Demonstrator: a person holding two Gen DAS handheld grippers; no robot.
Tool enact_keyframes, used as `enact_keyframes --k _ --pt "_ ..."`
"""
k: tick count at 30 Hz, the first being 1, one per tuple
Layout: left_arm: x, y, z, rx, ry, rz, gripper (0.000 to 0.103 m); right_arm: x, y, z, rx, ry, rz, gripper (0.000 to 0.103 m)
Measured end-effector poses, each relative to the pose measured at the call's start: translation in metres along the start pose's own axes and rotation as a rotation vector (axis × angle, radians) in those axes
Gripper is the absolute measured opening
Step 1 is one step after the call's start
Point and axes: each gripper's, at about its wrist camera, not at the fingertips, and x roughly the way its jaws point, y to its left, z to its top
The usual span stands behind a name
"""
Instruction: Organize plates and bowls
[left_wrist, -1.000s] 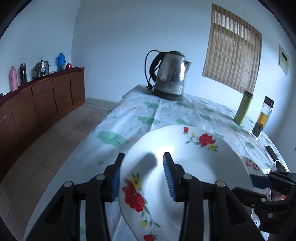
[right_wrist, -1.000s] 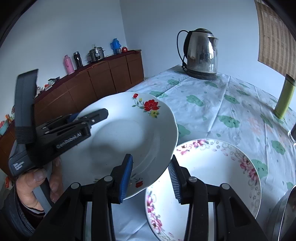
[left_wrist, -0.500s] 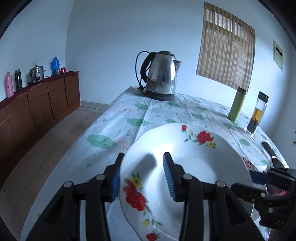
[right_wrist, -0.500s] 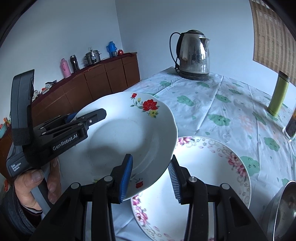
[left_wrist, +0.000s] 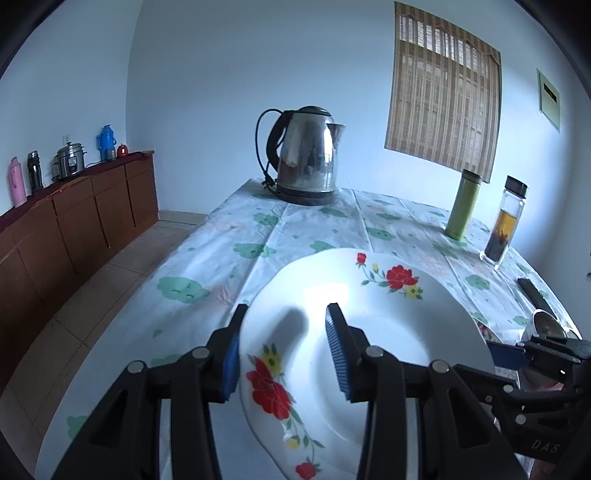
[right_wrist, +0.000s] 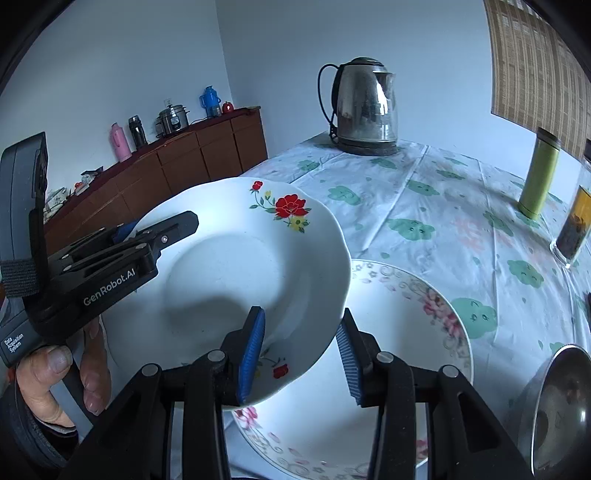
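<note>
Both tools carried the red-flowered plate (right_wrist: 236, 273).
Left tool (left_wrist: 284, 350) and right tool (right_wrist: 301, 354) stayed clamped on its rim, now farther over the pink-flowered plate (right_wrist: 406, 332).

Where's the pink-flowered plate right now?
In the right wrist view, the pink-flowered plate lies flat on the tablecloth, partly under the lifted red-rose plate, with a steel bowl to its right.

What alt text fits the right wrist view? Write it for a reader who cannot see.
A white deep plate with red flowers is held in the air by its rim between the left gripper and the right gripper, above a larger pink-flowered plate on a green-patterned tablecloth. A steel electric kettle stands behind.
</note>
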Motion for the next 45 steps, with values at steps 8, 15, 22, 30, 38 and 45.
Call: enact_keyframes --k 8,15,22,30,38,45 --pt "0.004 -0.02 -0.002 0.019 0.018 -0.015 0.039 -0.01 -0.015 -0.005 0.02 -0.014 -0.018 0.042" --pt "0.007 -0.041 -0.006 0.045 0.032 -0.029 0.039 -0.019 -0.031 -0.009 0.043 -0.028 -0.058 0.042" --pt "0.01 -0.052 -0.008 0.044 0.042 -0.037 0.039 -0.024 -0.041 -0.012 0.055 -0.032 -0.076 0.042" --pt "0.014 -0.068 -0.008 0.065 0.043 -0.055 0.039 -0.03 -0.054 -0.017 0.085 -0.04 -0.091 0.042" --pt "0.019 -0.078 -0.011 0.085 0.054 -0.064 0.039 -0.03 -0.065 -0.023 0.11 -0.031 -0.104 0.042" --pt "0.021 -0.081 -0.014 0.095 0.057 -0.072 0.039 -0.032 -0.067 -0.024 0.111 -0.041 -0.12 0.042"
